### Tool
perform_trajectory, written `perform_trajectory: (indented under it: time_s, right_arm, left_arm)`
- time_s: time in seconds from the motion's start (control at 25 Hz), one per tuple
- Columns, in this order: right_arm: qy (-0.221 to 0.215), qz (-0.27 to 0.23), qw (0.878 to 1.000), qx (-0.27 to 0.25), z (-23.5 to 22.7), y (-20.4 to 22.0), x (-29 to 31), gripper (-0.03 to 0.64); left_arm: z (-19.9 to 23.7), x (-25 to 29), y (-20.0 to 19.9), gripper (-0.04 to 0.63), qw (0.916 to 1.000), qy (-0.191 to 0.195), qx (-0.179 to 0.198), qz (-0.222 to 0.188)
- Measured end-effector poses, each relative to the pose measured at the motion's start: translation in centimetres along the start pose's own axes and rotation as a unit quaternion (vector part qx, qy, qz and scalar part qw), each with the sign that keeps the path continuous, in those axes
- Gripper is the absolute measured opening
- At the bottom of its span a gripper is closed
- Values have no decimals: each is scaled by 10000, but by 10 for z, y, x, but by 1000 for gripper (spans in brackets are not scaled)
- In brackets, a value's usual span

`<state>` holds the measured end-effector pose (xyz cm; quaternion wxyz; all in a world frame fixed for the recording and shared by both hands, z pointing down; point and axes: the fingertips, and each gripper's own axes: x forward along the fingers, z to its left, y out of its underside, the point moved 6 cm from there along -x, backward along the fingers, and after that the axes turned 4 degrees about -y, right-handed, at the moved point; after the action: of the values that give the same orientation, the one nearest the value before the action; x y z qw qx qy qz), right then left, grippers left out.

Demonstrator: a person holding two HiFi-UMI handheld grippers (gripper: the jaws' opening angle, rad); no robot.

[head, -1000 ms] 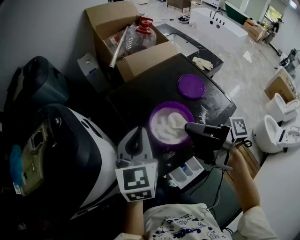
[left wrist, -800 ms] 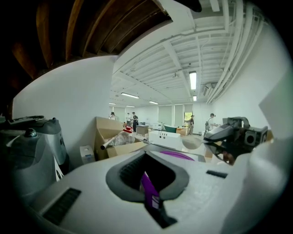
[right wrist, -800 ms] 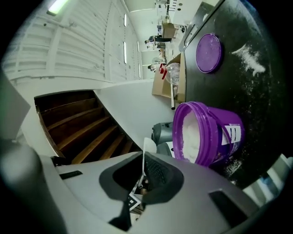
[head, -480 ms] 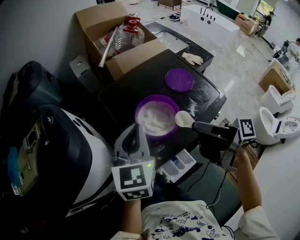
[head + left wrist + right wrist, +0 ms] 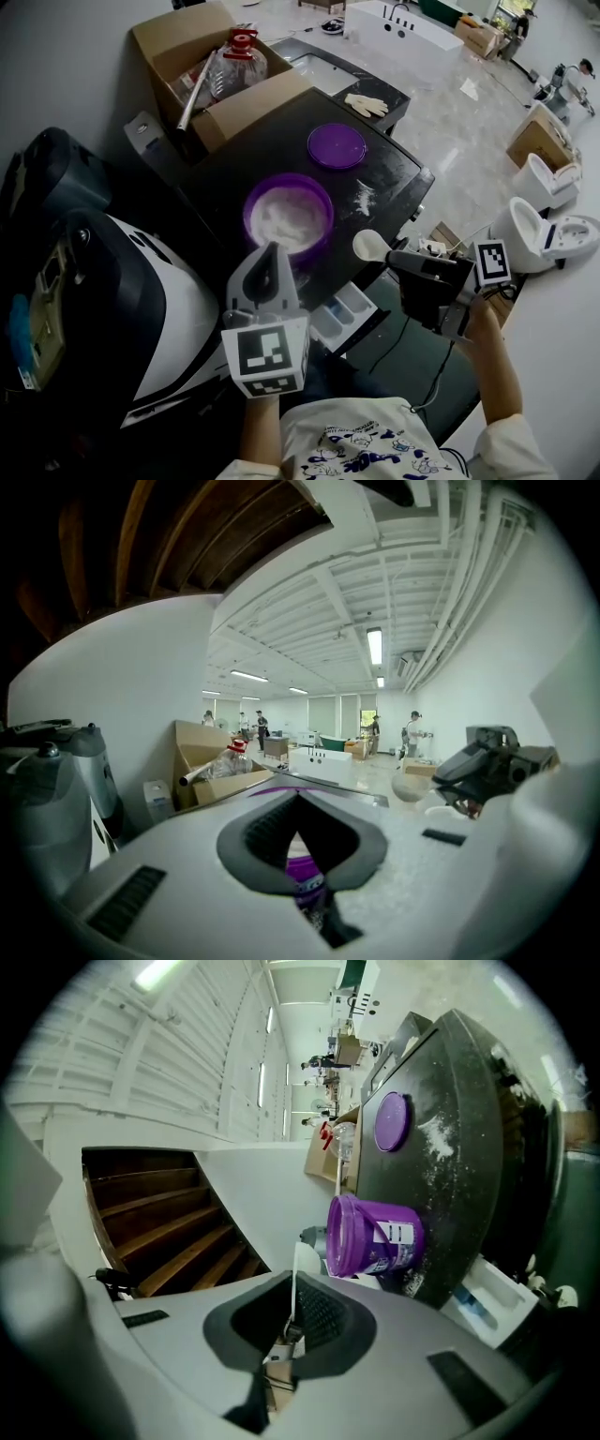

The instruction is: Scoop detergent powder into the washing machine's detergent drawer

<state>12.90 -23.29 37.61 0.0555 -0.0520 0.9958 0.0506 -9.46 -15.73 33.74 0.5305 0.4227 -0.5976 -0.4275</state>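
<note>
White scoop [image 5: 372, 246], heaped with powder, sat clamped in the right gripper [image 5: 401, 262] near the drawer [image 5: 342, 314]; left gripper [image 5: 267, 258], jaws together and empty, hovered beside the tub [image 5: 289, 214].

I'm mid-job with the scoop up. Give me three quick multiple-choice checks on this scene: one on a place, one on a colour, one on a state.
1. Where is the purple lid?
A. flat on the black top, beyond the tub
B. pressed onto the tub
C. in the cardboard box

2. What colour is the scoop?
A. purple
B. black
C. white

3. How is the detergent drawer?
A. pushed shut
B. pulled out
C. taken off the machine

Answers:
1. A: the lid lies alone on the top, and the tub stands open with powder showing.
2. C: the scoop, its handle clamped in the right gripper, is white.
3. B: the drawer juts forward, its compartments showing.
</note>
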Motion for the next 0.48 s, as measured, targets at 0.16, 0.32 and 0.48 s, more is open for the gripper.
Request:
perform_trajectory:
  time_s: [0.16, 0.32, 0.48]
  right_arm:
    - [320, 14, 9995, -3, -19, 11, -17, 21]
    - [729, 121, 9972, -125, -41, 23, -31, 21]
    - [1261, 268, 9913, -259, -66, 34, -42, 21]
  left_arm:
    - [-9, -2, 5, 2, 10000, 49, 35, 41]
    - [-14, -5, 9, 2, 9999, 60, 51, 87]
    - [-18, -6, 15, 2, 9998, 61, 91, 150]
